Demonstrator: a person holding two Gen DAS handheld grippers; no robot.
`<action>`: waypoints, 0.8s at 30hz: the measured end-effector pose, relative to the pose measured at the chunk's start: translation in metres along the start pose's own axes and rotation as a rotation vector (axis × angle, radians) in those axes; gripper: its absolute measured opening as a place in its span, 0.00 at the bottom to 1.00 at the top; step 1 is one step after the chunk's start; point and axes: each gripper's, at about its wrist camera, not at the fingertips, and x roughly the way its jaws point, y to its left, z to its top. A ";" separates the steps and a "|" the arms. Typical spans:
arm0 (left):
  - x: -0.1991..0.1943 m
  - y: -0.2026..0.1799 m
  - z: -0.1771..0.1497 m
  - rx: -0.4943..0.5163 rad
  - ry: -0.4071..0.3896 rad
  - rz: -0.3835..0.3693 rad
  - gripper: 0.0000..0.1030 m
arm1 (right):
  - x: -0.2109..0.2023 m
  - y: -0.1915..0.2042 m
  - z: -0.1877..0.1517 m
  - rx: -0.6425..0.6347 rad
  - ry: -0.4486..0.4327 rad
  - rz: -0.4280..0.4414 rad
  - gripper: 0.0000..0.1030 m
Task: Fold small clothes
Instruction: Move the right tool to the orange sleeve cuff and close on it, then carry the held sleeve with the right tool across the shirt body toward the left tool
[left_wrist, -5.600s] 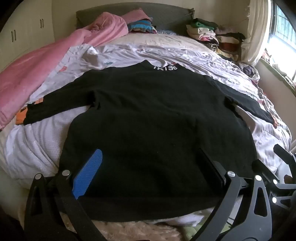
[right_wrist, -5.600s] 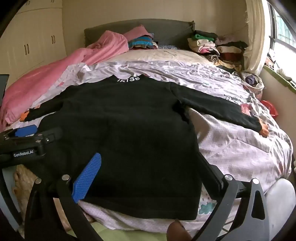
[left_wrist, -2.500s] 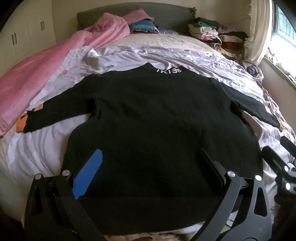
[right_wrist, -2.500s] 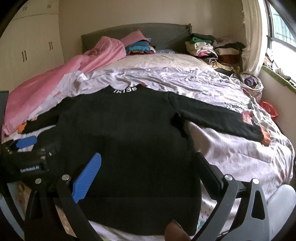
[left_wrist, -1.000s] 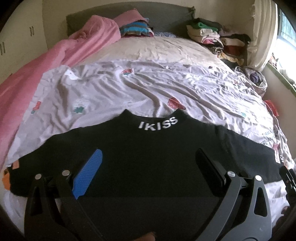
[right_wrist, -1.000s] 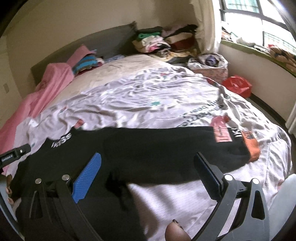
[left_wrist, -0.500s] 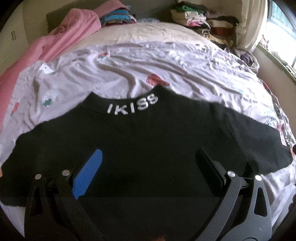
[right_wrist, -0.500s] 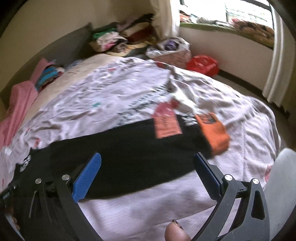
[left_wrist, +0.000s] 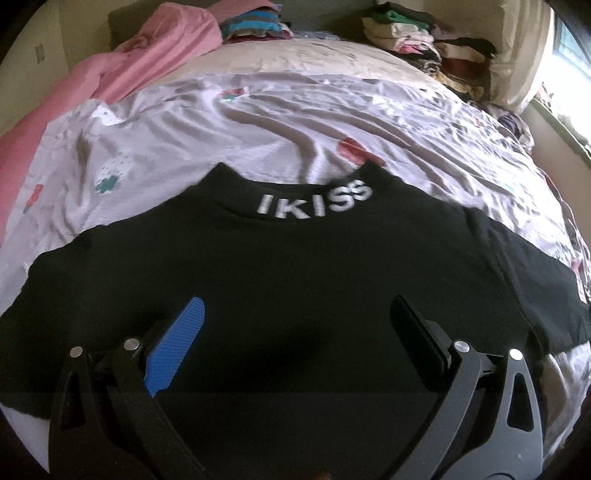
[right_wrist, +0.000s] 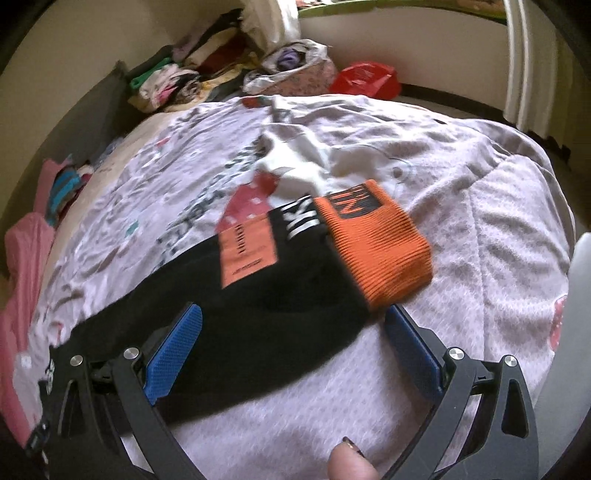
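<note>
A black long-sleeved sweater (left_wrist: 295, 266) lies flat on the bed, white "IKISS" lettering on its collar (left_wrist: 314, 201). My left gripper (left_wrist: 295, 317) is open and empty, hovering over the sweater's upper back below the collar. In the right wrist view the sweater's right sleeve (right_wrist: 258, 291) stretches toward an orange ribbed cuff (right_wrist: 376, 243) with an orange patch beside it. My right gripper (right_wrist: 291, 325) is open and empty, low over the sleeve, its right finger just below the cuff.
A pale printed sheet (left_wrist: 258, 122) covers the bed. A pink blanket (left_wrist: 122, 62) lies along the left side. Stacks of folded clothes (left_wrist: 424, 40) sit by the headboard. A red bag (right_wrist: 364, 79) and a wall stand beyond the bed's right edge.
Both grippers left the hem. The left one moved up over the sweater toward the collar. The right one swung right along the sleeve to the orange cuff. Both stayed open.
</note>
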 end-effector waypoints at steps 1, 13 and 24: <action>0.000 0.005 0.001 -0.013 0.003 0.003 0.92 | 0.003 -0.003 0.002 0.016 -0.004 0.006 0.92; -0.023 0.033 0.005 -0.093 -0.023 -0.014 0.92 | -0.006 -0.010 0.024 0.068 -0.100 0.136 0.12; -0.041 0.040 0.006 -0.107 -0.040 -0.064 0.92 | -0.060 0.037 0.022 -0.072 -0.200 0.240 0.12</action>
